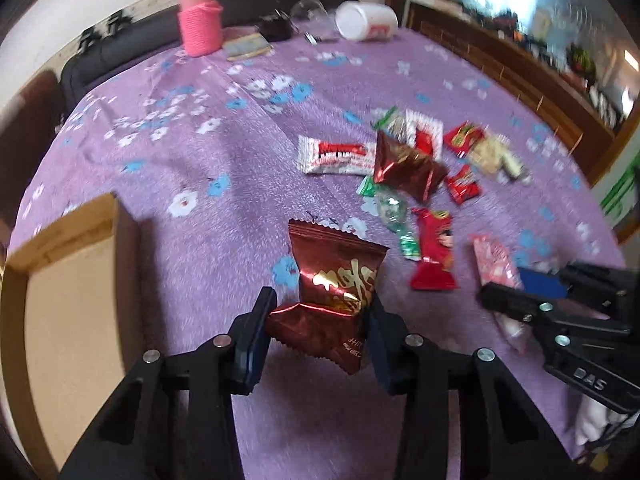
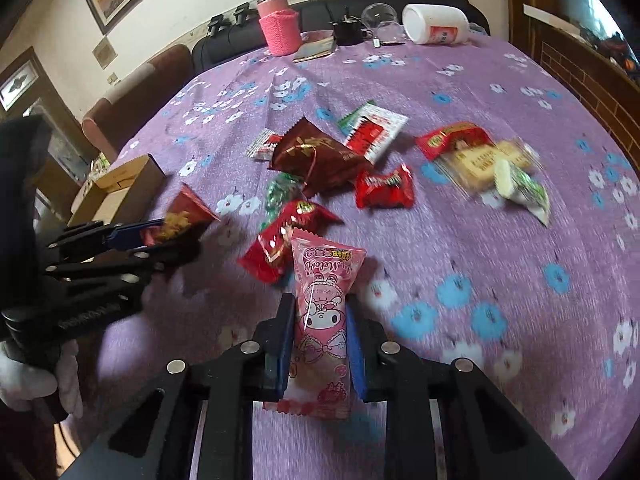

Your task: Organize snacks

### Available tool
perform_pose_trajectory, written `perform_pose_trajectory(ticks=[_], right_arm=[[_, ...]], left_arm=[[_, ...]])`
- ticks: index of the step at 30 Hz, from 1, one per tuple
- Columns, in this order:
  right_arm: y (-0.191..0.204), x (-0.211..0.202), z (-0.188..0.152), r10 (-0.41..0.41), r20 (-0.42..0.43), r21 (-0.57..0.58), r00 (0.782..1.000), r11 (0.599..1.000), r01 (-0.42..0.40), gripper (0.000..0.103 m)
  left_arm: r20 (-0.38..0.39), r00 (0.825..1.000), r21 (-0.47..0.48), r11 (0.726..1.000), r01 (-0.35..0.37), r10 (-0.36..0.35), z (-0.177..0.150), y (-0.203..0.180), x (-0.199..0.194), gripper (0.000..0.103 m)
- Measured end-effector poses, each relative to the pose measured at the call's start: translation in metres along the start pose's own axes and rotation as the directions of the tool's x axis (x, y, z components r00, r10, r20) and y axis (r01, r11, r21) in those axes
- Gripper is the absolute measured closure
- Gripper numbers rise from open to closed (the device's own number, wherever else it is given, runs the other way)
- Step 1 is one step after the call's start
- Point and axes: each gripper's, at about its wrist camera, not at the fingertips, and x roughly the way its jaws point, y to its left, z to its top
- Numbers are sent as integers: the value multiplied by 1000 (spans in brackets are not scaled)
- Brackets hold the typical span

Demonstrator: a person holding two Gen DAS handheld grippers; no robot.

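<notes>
Both wrist cams sit close above the purple tablecloth (image 1: pixel 200 160), tilted down toward the far wall. Left cam sits left of right; both share the central snack pile (image 2: pixel 320 168).

Snack packets (image 2: pixel 340 168) lie mid-table (image 2: pixel 460 80), a cardboard box (image 2: pixel 120 188) to their left, a wrapped bottle (image 2: pixel 280 28) behind.

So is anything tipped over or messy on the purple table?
Yes. The white plastic jar at the far edge lies on its side, beside a clear plastic cup that looks tipped too. The snack packets sit in a loose jumble mid-table, some overlapping.
</notes>
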Motion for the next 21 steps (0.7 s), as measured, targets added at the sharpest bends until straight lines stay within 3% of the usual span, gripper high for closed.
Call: perform_pose_trajectory(ticks=[5, 8, 15, 21], right_arm=[[1, -23, -10, 45, 30, 30, 999, 999, -45, 78], [21, -34, -9, 78, 47, -3, 996, 997, -78, 78], [109, -30, -6, 227, -17, -126, 974, 965, -228, 77], [192, -4, -4, 370, -131, -166, 920, 907, -388, 77]], left_arm=[[99, 994, -113, 992, 46, -34, -20, 15, -49, 61], [148, 989, -198, 979, 47, -17, -36, 37, -78, 61], [141, 974, -380, 918, -111, 177, -88, 112, -117, 61], [44, 949, -501, 829, -248, 311, -134, 170, -124, 60]])
